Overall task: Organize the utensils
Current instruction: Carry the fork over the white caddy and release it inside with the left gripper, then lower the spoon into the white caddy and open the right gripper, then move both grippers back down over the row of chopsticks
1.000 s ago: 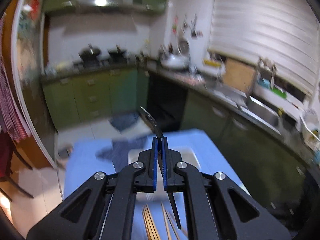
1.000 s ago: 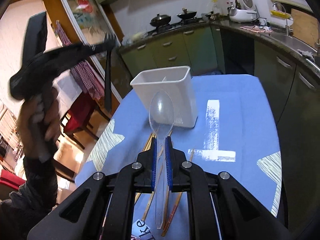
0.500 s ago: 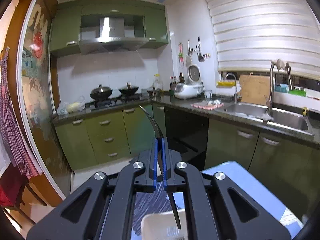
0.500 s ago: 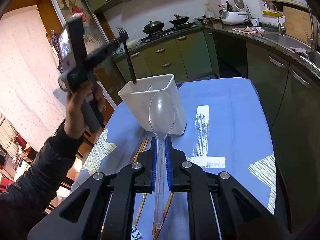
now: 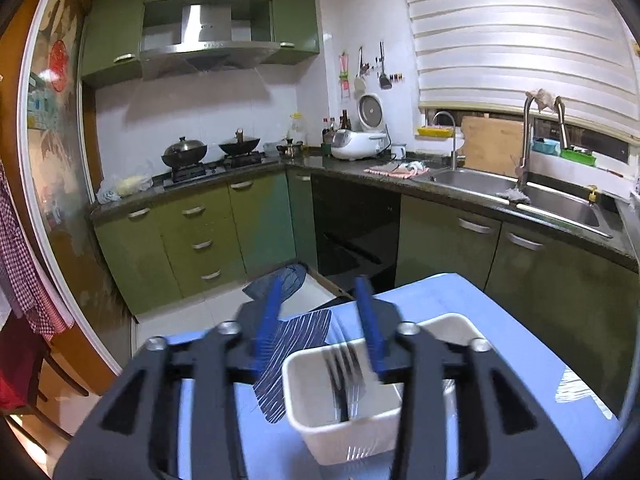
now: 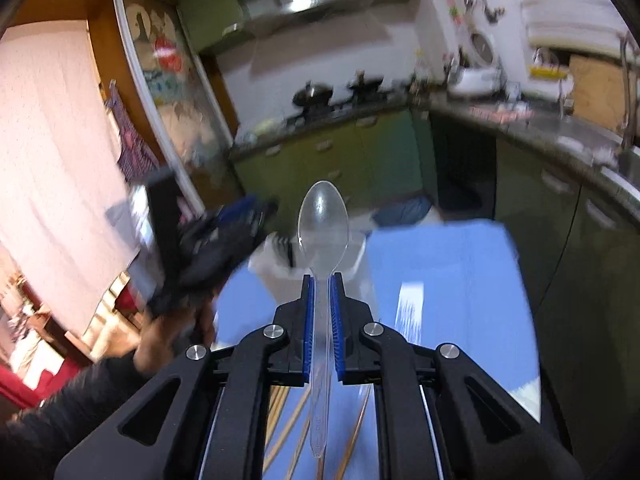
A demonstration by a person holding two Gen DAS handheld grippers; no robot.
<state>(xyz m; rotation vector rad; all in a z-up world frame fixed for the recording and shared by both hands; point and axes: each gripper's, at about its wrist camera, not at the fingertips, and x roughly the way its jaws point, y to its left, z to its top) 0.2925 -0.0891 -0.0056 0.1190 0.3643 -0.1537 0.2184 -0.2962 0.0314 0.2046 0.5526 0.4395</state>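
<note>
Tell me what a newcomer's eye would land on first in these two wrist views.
In the right wrist view, the clear plastic spoon stands out dead centre, clamped by its handle in the right gripper. In the left wrist view, the left gripper is opening above the white utensil holder on the blue table, with a blurred black fork inside the holder, no longer between the pads.

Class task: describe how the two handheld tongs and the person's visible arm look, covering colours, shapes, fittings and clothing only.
Both the left tongs and the right tongs are matte black, angular linkages with cut-out slots and silver round bolts. Each finger carries a blue ribbed pad. No cables show. The person's left arm wears a dark, long sleeve.
</note>
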